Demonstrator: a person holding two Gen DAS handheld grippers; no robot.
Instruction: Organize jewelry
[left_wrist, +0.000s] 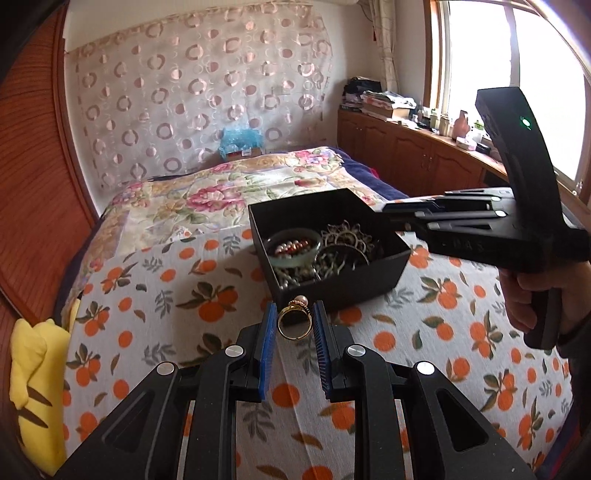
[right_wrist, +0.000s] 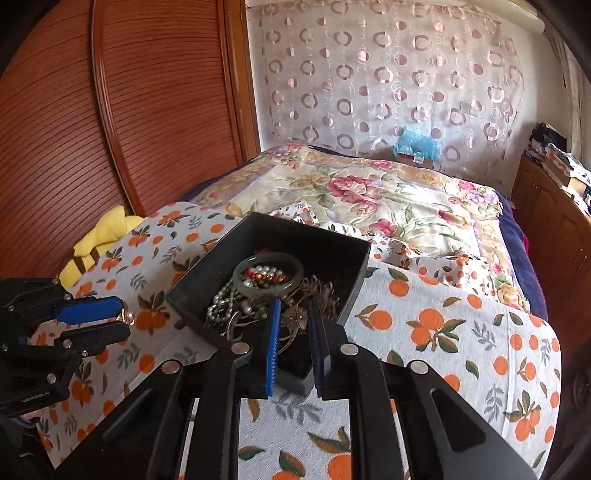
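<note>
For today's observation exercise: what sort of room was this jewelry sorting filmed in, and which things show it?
Most likely a home bedroom. The black jewelry box sits on a bed spread with floral and orange-print covers, beside a wooden wardrobe door and a curtained window.

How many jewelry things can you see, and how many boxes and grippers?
Gold ring with a pink pearl, between the left gripper's fingers: 1
Green bangle: 1
Bead strings in the black box, too tangled to count singly: 1 pile
Black box: 1
Grippers, left and right gripper: 2
Total: 6
</note>
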